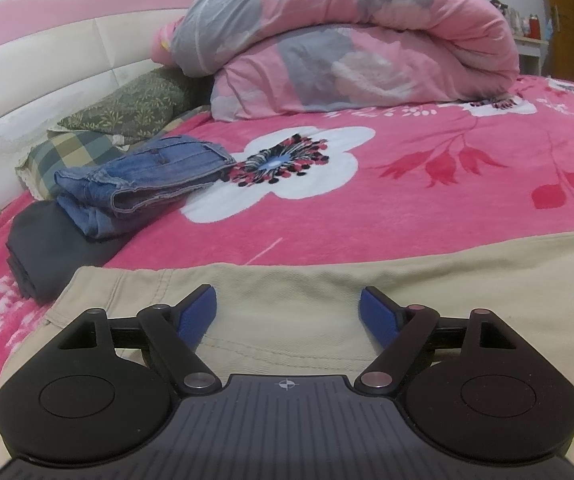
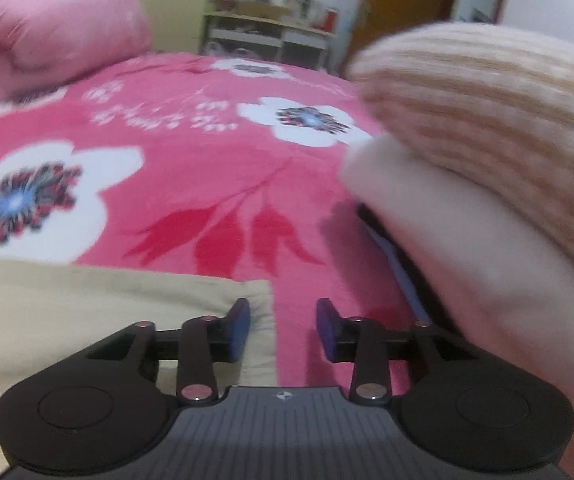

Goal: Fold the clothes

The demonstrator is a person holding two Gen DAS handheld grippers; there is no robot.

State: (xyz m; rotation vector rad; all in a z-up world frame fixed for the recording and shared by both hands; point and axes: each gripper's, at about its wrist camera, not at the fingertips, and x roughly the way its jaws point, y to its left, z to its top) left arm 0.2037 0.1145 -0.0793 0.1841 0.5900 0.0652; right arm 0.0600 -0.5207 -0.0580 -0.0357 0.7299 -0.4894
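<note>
Your left claw [image 1: 288, 307] is spread wide over the flat beige trousers [image 1: 307, 292], pinching nothing. Your right claw [image 2: 283, 322] is partly spread and empty at the trousers' edge, with folded jeans [image 1: 139, 184] beyond on the pink bed [image 1: 407, 200].

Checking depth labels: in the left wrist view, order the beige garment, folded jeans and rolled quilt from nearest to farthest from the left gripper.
1. Beige garment, directly under the left gripper.
2. Folded jeans, ahead on the left, atop a dark folded garment.
3. Rolled quilt, far back, centre.
</note>
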